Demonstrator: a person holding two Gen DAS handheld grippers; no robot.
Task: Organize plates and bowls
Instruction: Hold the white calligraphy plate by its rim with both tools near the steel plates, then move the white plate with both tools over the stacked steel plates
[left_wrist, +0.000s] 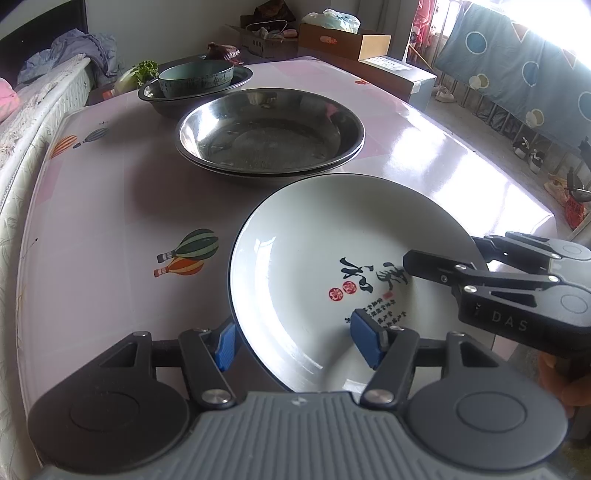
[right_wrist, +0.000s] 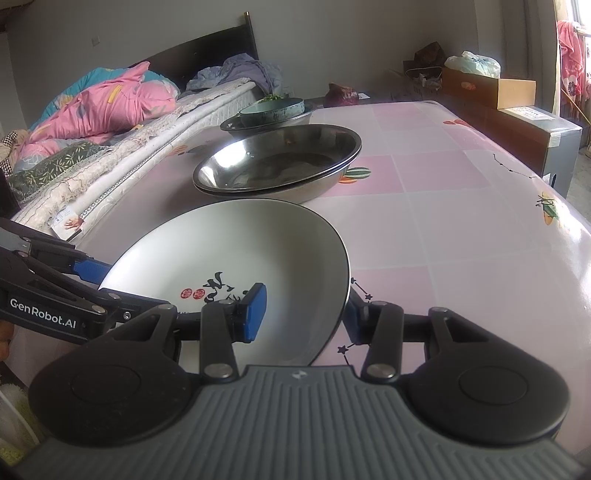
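Observation:
A white plate (left_wrist: 314, 258) with a dark rim and black calligraphy lies near the table's front edge. My left gripper (left_wrist: 295, 343) straddles its near-left rim, one blue pad (left_wrist: 225, 345) outside and the other well inside, with a wide gap. My right gripper (right_wrist: 303, 314) straddles the opposite rim of the plate (right_wrist: 229, 251): its right pad sits by the outer edge and its left pad (right_wrist: 256, 314) stands apart over the inside. Each wrist view shows the other gripper: the right gripper (left_wrist: 445, 251) and the left gripper (right_wrist: 129, 290). Whether the plate is off the table I cannot tell.
Two stacked steel basins (left_wrist: 269, 136) sit just behind the plate. Farther back, a green bowl (left_wrist: 195, 79) rests in a dark basin (left_wrist: 155, 98). The pink balloon-print tablecloth (left_wrist: 110, 206) covers the table. A bed (right_wrist: 92, 122) borders the left side, and cardboard boxes (left_wrist: 343, 37) stand at the back.

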